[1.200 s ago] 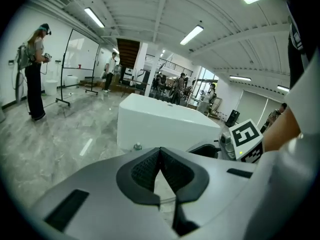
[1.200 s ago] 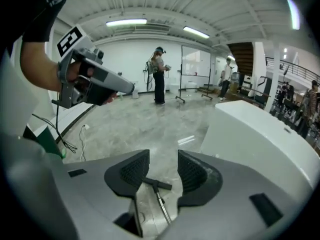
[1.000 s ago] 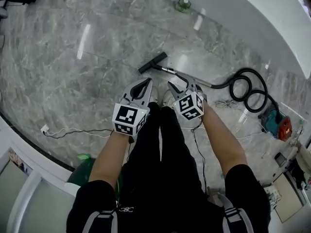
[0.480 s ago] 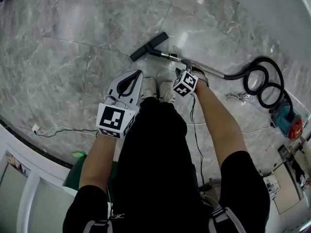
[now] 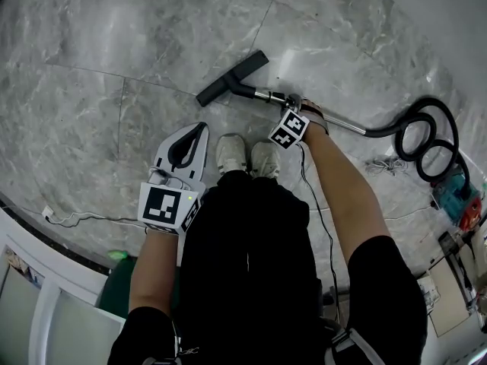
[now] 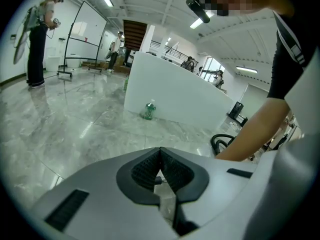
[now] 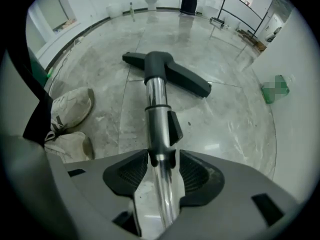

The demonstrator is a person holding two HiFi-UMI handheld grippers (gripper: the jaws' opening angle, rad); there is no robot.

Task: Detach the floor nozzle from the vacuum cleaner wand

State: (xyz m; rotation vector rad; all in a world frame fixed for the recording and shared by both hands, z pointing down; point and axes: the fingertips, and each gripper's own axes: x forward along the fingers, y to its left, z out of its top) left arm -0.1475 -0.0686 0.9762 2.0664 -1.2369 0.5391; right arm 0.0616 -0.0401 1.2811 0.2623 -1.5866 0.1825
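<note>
Head view: the right gripper [image 5: 294,105] points down over the wand [image 5: 338,122], which lies flat on the floor [image 5: 91,112]. The floor nozzle [image 5: 232,77] is just beyond this gripper, at the wand's end. The left gripper [image 5: 199,126] hangs well apart, beside the shoes [image 5: 247,157].

Left gripper view: the jaws are together, with nothing between them.

Right gripper view: the jaws stand apart and have just been opening. They straddle the wand without pressing on it, and its long axis runs straight ahead to the nozzle.
</note>
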